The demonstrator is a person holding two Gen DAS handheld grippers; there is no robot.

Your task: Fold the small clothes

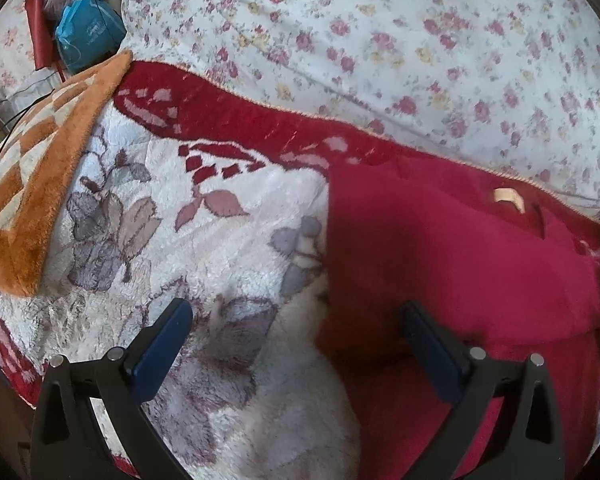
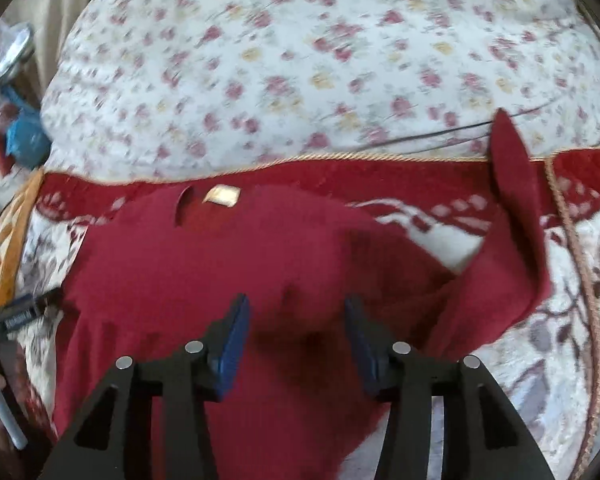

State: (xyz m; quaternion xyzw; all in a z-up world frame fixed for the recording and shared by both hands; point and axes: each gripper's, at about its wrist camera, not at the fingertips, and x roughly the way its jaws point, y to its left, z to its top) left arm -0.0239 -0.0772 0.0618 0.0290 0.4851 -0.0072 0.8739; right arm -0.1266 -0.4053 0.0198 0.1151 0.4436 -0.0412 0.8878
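Note:
A small dark red garment [image 2: 220, 264] lies spread on a plush white and red blanket [image 2: 540, 360], neck label [image 2: 221, 195] at the far side. One sleeve [image 2: 516, 216] stretches out to the right. My right gripper [image 2: 296, 316] is open just above the garment's middle, holding nothing. In the left wrist view the garment [image 1: 440, 264] fills the right half, label [image 1: 509, 197] at the far right. My left gripper [image 1: 296, 320] is open over the garment's left edge and the blanket [image 1: 220, 240], empty. The left gripper's finger [image 2: 16, 314] shows at the far left of the right wrist view.
A floral white quilt [image 1: 380, 40] lies behind the blanket. An orange checked blanket [image 1: 40, 184] sits at the left. A blue plastic bag [image 1: 88, 36] and other clutter are at the far left back. A gold cord edges the blanket [image 2: 576, 248].

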